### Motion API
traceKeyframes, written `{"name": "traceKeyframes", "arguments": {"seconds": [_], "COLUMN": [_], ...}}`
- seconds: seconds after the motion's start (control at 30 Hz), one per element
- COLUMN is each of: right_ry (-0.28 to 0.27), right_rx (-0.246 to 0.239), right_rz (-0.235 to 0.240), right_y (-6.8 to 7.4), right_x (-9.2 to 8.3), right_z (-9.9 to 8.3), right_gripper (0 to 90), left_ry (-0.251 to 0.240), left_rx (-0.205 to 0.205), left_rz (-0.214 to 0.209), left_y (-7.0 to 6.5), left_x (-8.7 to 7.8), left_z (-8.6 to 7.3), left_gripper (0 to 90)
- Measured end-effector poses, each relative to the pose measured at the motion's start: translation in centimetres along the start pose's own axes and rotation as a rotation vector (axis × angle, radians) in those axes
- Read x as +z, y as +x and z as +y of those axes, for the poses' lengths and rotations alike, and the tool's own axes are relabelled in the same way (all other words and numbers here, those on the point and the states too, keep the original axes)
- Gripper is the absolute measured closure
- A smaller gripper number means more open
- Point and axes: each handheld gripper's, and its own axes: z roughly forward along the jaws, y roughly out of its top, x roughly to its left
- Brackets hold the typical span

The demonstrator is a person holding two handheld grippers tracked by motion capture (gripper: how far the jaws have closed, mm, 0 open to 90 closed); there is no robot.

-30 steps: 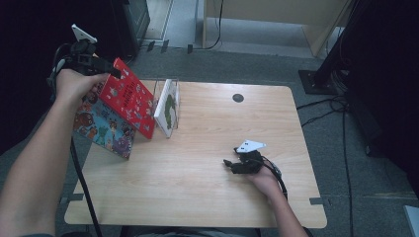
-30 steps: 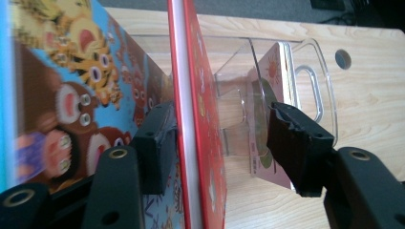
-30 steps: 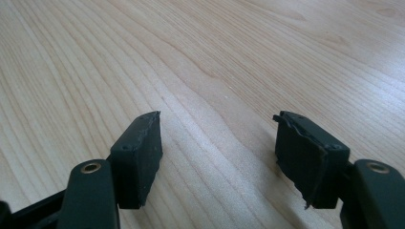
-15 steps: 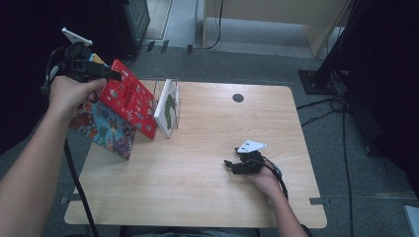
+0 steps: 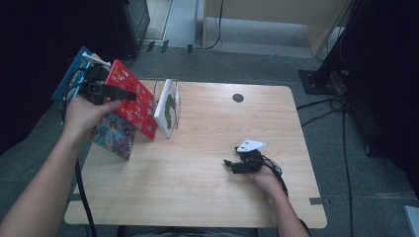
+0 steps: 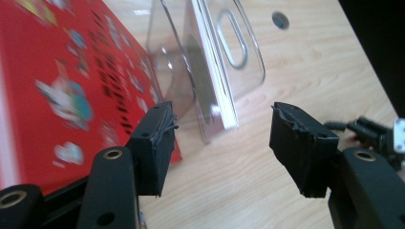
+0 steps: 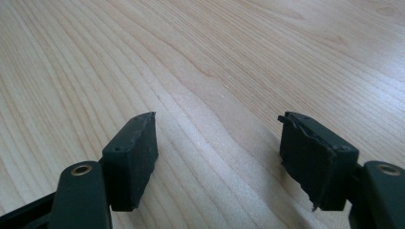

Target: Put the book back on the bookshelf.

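Observation:
A red picture book (image 5: pixel 134 107) leans at the table's left, over a colourful book (image 5: pixel 114 137). To its right, a clear plastic stand (image 6: pixel 244 52) holds a thin white book (image 5: pixel 167 104) upright. My left gripper (image 5: pixel 129 94) hovers at the red book's upper edge, open. In the left gripper view its jaws (image 6: pixel 222 129) frame the white book's near corner without touching it, and the red cover (image 6: pixel 62 81) lies to their left. My right gripper (image 5: pixel 228 164) rests on the table right of centre. Its jaws (image 7: pixel 217 138) have just been opening, with only bare wood between them.
The wooden table (image 5: pixel 197 197) has a dark cable hole (image 5: pixel 238 98) near its far edge. A blue book (image 5: pixel 74 69) sticks out behind the red one, past the table's left edge. Cables and a dark stand base (image 5: pixel 316 79) lie on the floor at right.
My left hand has come down and to the right, from beyond the table's far left corner to the red book's top edge. The right hand has stayed where it was.

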Motion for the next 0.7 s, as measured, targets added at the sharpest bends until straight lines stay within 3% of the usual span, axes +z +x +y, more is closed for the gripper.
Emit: {"name": "traceKeyframes", "arguments": {"seconds": [0.33, 0.43, 0.5, 0.7], "right_ry": [-0.002, 0.000, 0.000, 0.003], "right_rx": [0.005, 0.004, 0.000, -0.001], "right_rz": [-0.006, -0.004, 0.000, 0.006], "right_y": [-0.2, -0.2, -0.2, -0.1], "right_x": [0.6, 0.7, 0.8, 0.9], "right_z": [0.5, 0.7, 0.7, 0.8], "right_gripper": [29.5, 29.0, 28.7, 28.1], "left_ry": [0.032, 0.011, 0.016, 0.069], "left_rx": [0.040, 0.080, 0.076, 0.075], "left_rz": [-0.060, -0.053, -0.078, -0.102], "left_y": [-1.6, -2.0, -2.0, -1.8], "left_x": [4.2, 5.4, 6.3, 9.0], "left_z": [-5.1, -6.7, -7.8, -10.6], "left_gripper": [40.6, 41.1, 41.3, 40.8]}}
